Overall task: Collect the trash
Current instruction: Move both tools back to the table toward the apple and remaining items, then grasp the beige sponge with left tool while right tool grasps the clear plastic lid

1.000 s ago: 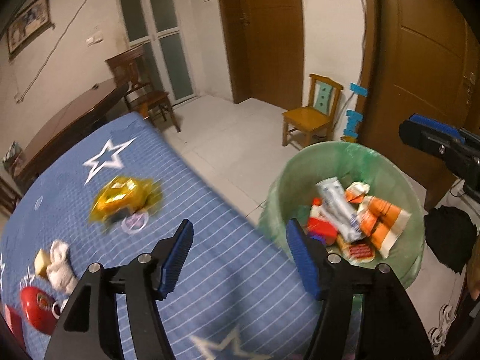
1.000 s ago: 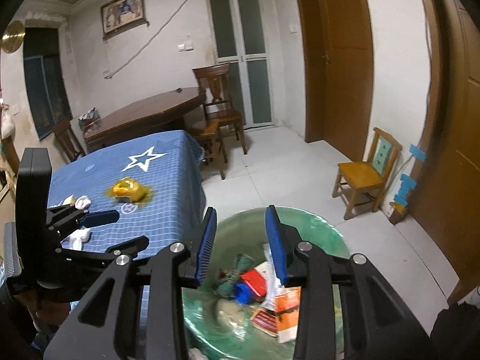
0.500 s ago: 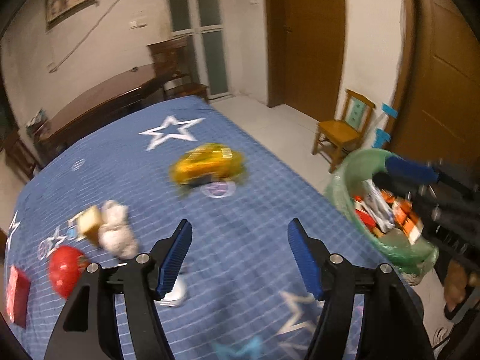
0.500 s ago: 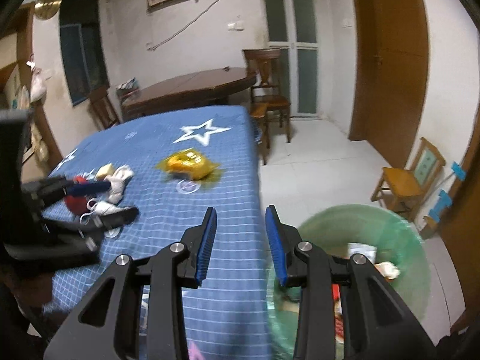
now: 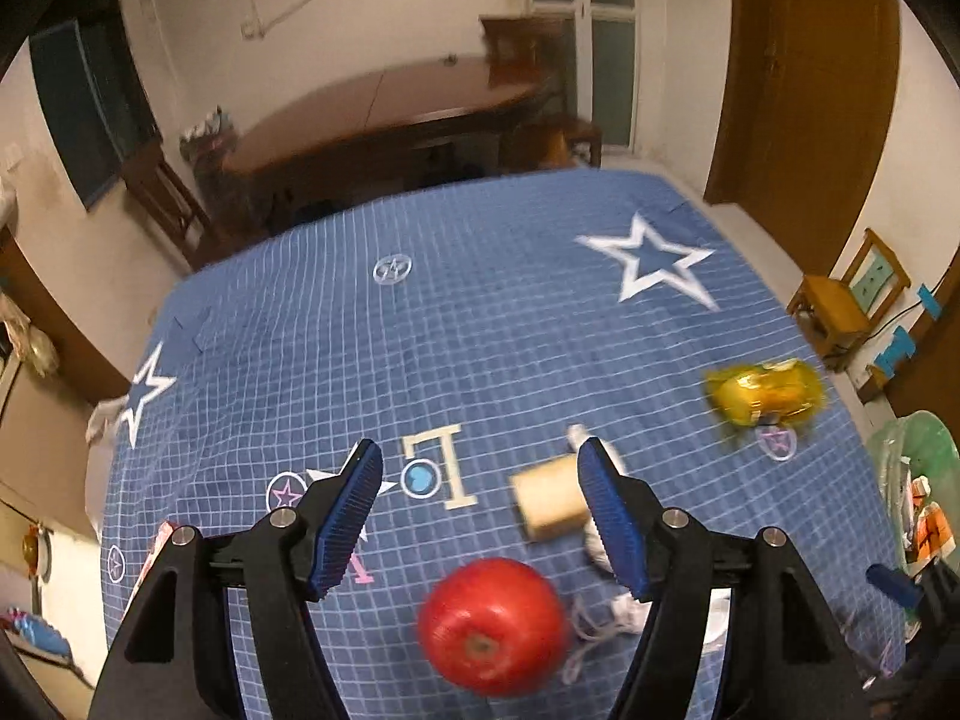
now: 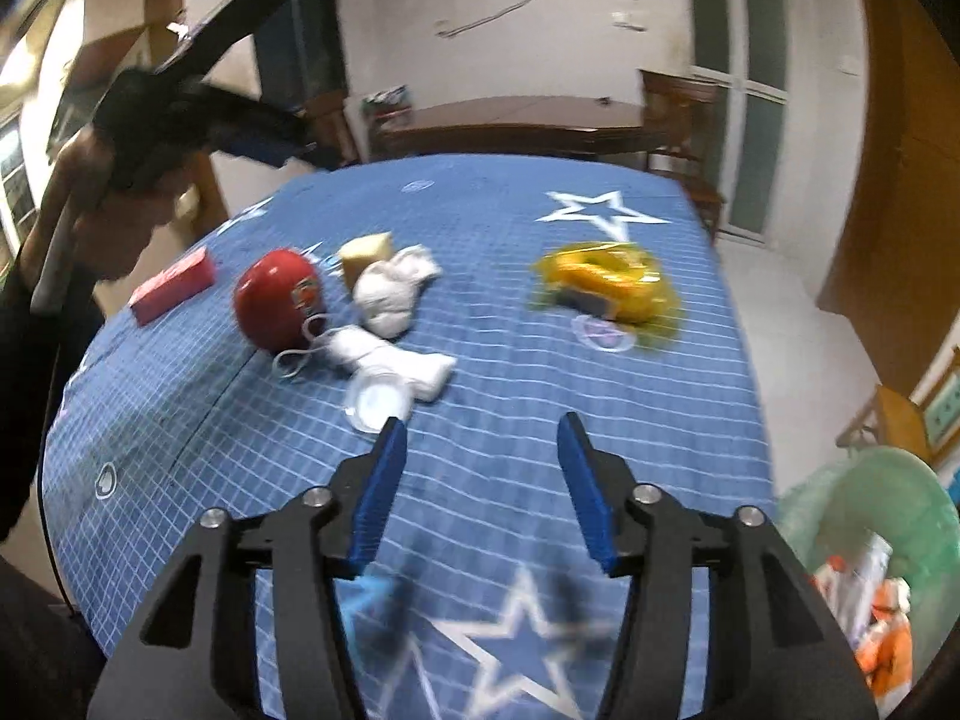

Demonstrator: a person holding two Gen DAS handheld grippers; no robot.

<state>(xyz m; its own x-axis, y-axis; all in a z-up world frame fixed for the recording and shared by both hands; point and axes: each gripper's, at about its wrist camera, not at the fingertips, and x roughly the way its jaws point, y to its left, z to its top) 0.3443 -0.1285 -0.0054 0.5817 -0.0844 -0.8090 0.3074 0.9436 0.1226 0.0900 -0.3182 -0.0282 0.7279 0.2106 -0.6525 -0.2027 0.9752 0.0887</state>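
Note:
My left gripper [image 5: 477, 516] is open and empty above the blue star tablecloth [image 5: 510, 312], just over a red apple [image 5: 492, 624] and a tan sponge block [image 5: 549, 498]. My right gripper [image 6: 480, 492] is open and empty over the cloth's near part [image 6: 540, 396]. Ahead of it lie a yellow wrapper [image 6: 606, 282], crumpled white tissue [image 6: 390, 288], a white mask with loops [image 6: 390, 360], a clear lid [image 6: 378, 402], the apple [image 6: 279, 300] and the sponge [image 6: 366, 252]. The yellow wrapper [image 5: 762, 390] also shows at the right in the left wrist view. The green-lined trash bin [image 6: 870, 540] holds wrappers.
A pink box [image 6: 174, 288] lies at the cloth's left edge. The bin [image 5: 915, 480] stands off the table's right side. A dark wooden table [image 5: 384, 120] and chairs stand behind. A small yellow chair [image 5: 846, 300] is by the door.
Both grippers have swung left, from over the bin to over the table. The right gripper's jaws have opened wider. The left gripper now hovers over the apple and sponge.

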